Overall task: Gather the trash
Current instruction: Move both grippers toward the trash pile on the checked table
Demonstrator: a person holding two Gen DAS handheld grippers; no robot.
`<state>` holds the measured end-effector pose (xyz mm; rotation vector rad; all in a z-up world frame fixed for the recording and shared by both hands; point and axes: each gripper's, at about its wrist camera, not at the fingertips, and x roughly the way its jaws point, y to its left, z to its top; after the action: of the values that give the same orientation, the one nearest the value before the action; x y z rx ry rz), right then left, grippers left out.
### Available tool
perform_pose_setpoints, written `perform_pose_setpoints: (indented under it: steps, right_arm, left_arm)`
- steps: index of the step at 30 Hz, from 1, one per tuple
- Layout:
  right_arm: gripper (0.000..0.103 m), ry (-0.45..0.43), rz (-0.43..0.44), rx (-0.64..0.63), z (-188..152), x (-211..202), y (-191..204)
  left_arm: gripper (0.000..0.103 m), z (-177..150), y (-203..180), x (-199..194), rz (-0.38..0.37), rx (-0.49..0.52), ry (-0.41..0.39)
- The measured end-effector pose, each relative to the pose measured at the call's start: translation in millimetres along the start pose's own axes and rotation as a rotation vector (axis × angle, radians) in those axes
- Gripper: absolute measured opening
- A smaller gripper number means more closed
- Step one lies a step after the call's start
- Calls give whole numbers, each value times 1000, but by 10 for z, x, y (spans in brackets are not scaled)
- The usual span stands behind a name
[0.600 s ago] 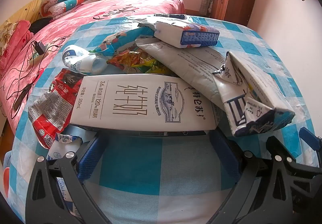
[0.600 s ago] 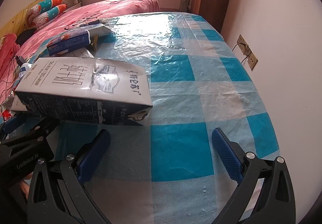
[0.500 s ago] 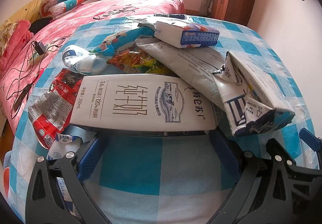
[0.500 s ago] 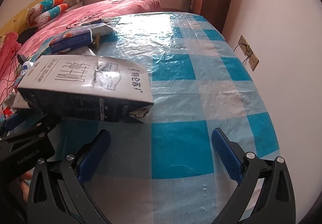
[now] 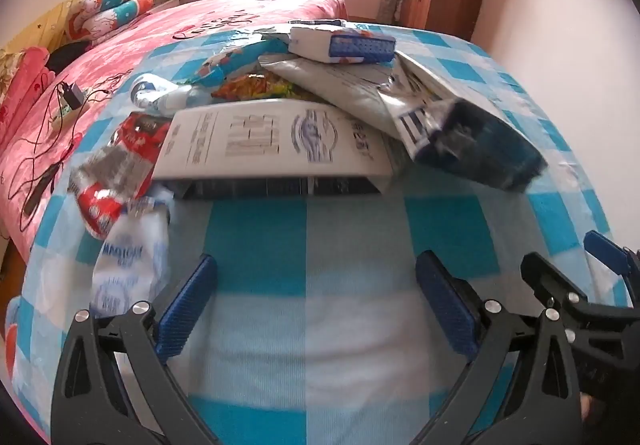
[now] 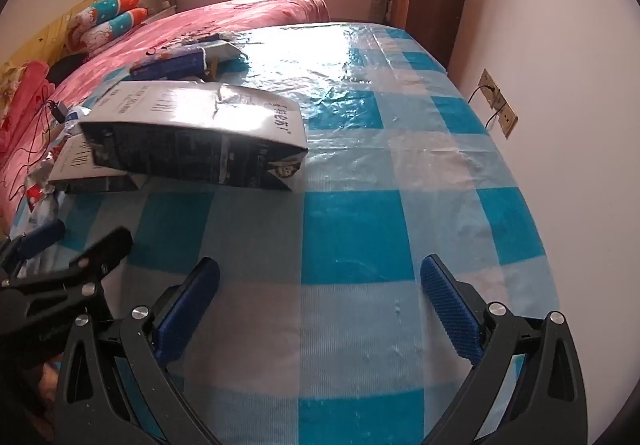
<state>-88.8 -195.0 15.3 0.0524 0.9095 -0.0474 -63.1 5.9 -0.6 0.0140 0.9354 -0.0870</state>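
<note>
Both grippers hang over the blue-and-white checked tablecloth (image 5: pixel 352 237) with their jaws spread wide and nothing between the blue pads. From the left wrist view, the left gripper (image 5: pixel 316 309) points down at bare cloth just short of the heap of trash. At the far left of that heap lies a crumpled white wrapper with blue print (image 5: pixel 128 265), its lower end just beside the gripper's left finger. Touching its upper end is a red and silver foil packet (image 5: pixel 116 169). Next comes a long white milk carton (image 5: pixel 272 141), lying flat with its side facing the camera. Behind it sit a squashed plastic bottle (image 5: pixel 160 97), a blue printed bag (image 5: pixel 236 57), a yellow snack wrapper (image 5: pixel 256 87) and a white and blue tissue pack (image 5: pixel 344 45) resting on top of a grey bag (image 5: pixel 340 85). To the right, a second carton with a dark blue end (image 5: pixel 476 141) leans over the first one; it is blurred. At the right edge a part of the right gripper (image 6: pixel 320 309) shows. In the right wrist view that gripper faces open cloth, with the cartons up to its left and a wall socket (image 6: pixel 498 105) on the wall to its right.
</note>
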Motion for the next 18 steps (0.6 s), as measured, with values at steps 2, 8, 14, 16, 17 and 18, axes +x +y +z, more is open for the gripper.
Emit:
perform_pose_setpoints:
  steps: [2,8,14,16,17,18]
  right_arm:
    - [99,-10,2,-10,-65,-80,12]
    - [99,-80,-9,-27,-149,-369,114]
    - [99,-142,3,-61,-188,-708,297]
    - [99,-155,15,-72,-198,-808,340]
    - [99,-163,20,-74,-226,-852,352]
    - [99,-177,24,-73,-249,-914,378]
  left_arm:
    - [99,-59,40,-53,-14,-5,7]
    - [99,-155,139,-341,-56,-23,-23]
    - [99,-210,236,-694,-23,-4,-100]
    - [99,-207,340,-750,-14,-6,-111]
    - [99,-235,352,-813,-12,-8,-121]
    - [99,-253,387,-856,-12,-11,-129]
